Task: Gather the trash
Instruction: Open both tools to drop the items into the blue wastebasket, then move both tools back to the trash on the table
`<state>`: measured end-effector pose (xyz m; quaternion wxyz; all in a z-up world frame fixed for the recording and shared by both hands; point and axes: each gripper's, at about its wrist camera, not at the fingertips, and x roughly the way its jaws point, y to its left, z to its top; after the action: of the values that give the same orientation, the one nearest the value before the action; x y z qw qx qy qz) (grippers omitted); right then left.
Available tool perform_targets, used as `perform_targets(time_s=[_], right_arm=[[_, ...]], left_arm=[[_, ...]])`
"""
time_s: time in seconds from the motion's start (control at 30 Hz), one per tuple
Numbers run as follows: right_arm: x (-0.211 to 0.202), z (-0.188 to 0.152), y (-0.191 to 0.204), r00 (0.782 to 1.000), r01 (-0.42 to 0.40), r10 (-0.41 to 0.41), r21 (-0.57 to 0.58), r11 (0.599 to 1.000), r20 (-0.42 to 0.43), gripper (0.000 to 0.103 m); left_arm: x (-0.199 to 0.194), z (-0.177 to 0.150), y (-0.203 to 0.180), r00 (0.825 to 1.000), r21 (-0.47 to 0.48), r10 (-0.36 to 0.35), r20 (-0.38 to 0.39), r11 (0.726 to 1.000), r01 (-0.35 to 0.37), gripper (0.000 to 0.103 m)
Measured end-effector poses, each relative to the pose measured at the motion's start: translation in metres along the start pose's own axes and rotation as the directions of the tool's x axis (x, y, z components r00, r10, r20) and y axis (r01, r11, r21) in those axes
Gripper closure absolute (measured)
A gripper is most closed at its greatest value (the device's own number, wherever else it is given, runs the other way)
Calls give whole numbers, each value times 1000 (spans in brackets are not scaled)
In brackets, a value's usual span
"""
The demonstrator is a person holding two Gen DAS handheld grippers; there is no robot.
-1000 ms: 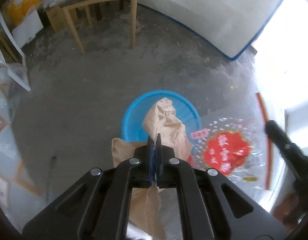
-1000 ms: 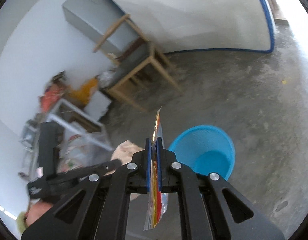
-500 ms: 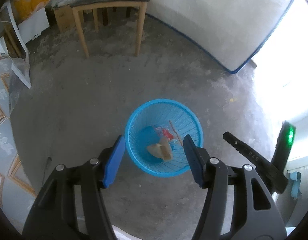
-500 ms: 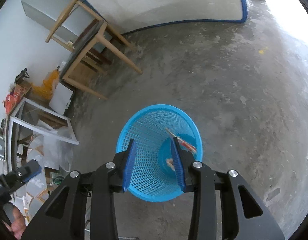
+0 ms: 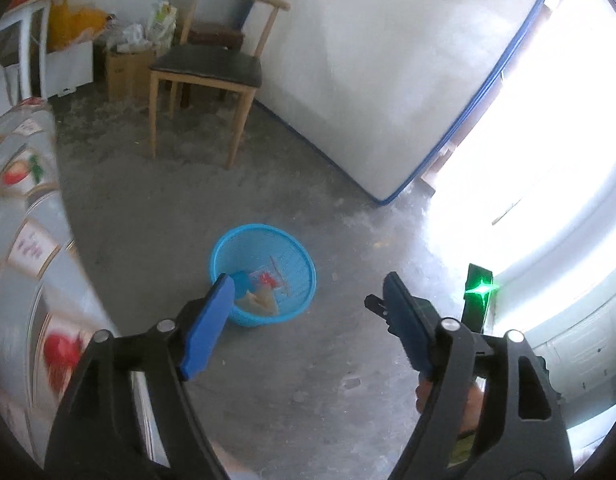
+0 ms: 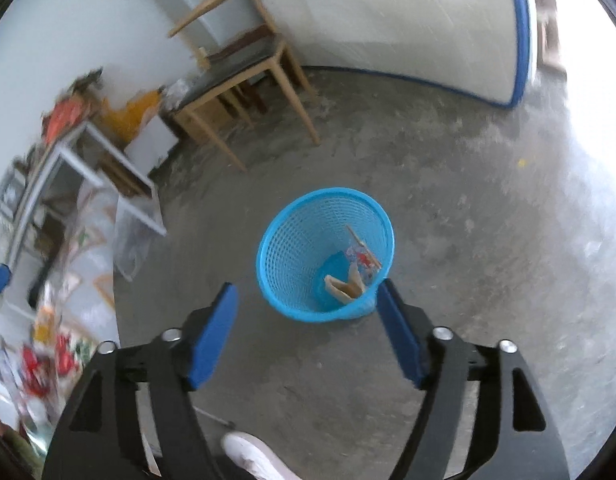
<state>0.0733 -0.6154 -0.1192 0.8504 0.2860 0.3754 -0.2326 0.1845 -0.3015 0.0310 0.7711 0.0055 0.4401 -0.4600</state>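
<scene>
A blue mesh waste basket (image 5: 295,258) stands on the concrete floor; it also shows in the right wrist view (image 6: 291,248). Inside lie a brown paper scrap (image 5: 261,302), also in the right wrist view (image 6: 344,286), and a clear red-printed wrapper (image 5: 267,278), also in the right wrist view (image 6: 362,258). My left gripper (image 5: 308,308) is open and empty, held above and short of the basket. My right gripper (image 6: 305,316) is open and empty above the basket's near side.
A wooden chair (image 5: 211,68) stands beyond the basket. A white mattress with blue trim (image 5: 368,80) leans on the wall. A table with a patterned cloth (image 5: 23,216) is at the left. Cluttered shelves and boxes (image 6: 67,152) stand at the back left.
Both grippers opened and dropped the brown paper and the wrapper into the basket. Both have since pulled back and up, with jaws wider apart.
</scene>
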Motion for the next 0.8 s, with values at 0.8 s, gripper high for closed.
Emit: perform_targets(time_s=[0.8], right_arm=[[-143, -78, 274, 925, -288, 378, -569, 771, 45, 6]], left_arm=[[-266, -218, 96, 879, -290, 423, 219, 889, -355, 9]])
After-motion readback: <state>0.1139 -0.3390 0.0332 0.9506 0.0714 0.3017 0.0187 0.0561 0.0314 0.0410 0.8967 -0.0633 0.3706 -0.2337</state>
